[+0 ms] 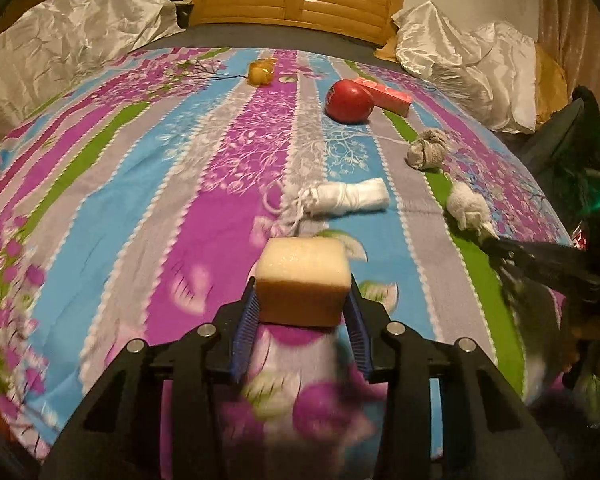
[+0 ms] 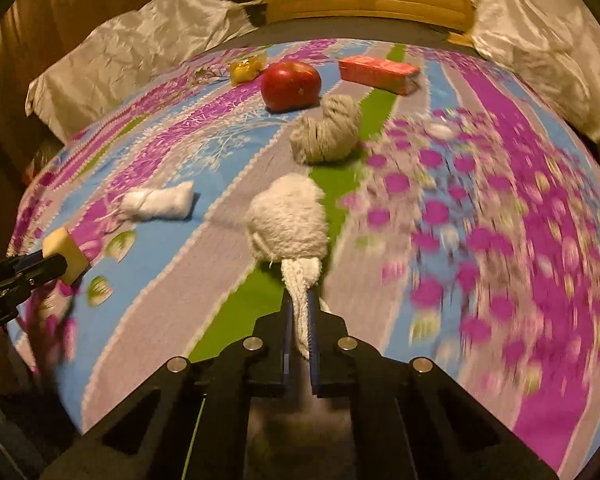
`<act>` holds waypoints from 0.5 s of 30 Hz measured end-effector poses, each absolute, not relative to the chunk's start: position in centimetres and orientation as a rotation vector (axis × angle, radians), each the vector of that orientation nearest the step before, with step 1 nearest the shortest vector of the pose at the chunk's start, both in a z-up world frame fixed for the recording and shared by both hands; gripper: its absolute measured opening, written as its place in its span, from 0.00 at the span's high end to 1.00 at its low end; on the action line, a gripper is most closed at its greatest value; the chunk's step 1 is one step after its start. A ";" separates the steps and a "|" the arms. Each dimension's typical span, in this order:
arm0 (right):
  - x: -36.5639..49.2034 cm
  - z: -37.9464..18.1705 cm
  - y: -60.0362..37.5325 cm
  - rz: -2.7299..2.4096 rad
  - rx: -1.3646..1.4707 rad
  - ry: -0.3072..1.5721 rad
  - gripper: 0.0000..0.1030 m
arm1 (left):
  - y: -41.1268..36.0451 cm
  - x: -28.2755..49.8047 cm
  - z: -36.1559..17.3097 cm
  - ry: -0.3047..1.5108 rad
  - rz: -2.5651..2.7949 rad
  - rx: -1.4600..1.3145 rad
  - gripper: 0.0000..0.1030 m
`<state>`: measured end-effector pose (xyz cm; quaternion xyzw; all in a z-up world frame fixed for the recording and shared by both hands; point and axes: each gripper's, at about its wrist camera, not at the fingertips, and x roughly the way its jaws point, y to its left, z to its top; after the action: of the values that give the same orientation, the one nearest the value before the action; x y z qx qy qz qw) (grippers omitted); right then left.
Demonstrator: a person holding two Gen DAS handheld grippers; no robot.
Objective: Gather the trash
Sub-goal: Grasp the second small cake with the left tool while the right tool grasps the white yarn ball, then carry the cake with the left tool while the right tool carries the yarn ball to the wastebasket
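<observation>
The left claw (image 1: 303, 314) grips a sponge (image 1: 303, 282) between its blue pads, held over the near bedspread (image 1: 140, 184). The right claw (image 2: 300, 332) pinches the tail of a white towel wad (image 2: 286, 218), which sticks out ahead of its fingertips. Farther off lie an apple (image 2: 291, 85), grey wad (image 2: 327, 130), rolled cloth (image 1: 349, 196) and pink box (image 2: 377, 72)

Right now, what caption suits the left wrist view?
Left gripper clamps a sponge block above the striped bedspread.

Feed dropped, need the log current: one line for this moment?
left tool: shut on sponge | right tool: shut on sock | both lifted off bed | left there: apple, box, two rolled cloths
</observation>
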<state>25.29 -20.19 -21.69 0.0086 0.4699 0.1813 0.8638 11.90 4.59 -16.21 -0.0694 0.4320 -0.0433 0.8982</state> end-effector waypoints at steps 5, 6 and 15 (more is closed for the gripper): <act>20.9 -21.1 -20.7 0.355 0.091 0.982 0.93 | 4.6 9.9 -15.5 0.904 -0.096 -0.123 0.62; 20.0 -20.9 -20.7 0.349 0.106 0.978 0.93 | 4.4 9.4 -15.3 0.902 -0.098 -0.115 0.62; 16.5 -16.0 -22.4 0.322 0.194 0.879 0.94 | 1.2 8.9 -11.5 0.802 -0.156 -0.027 0.62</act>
<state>16.53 -22.39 -16.01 0.0933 0.4228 0.1548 0.8880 8.88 1.21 -11.53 -0.0130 0.3900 -0.0758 0.9176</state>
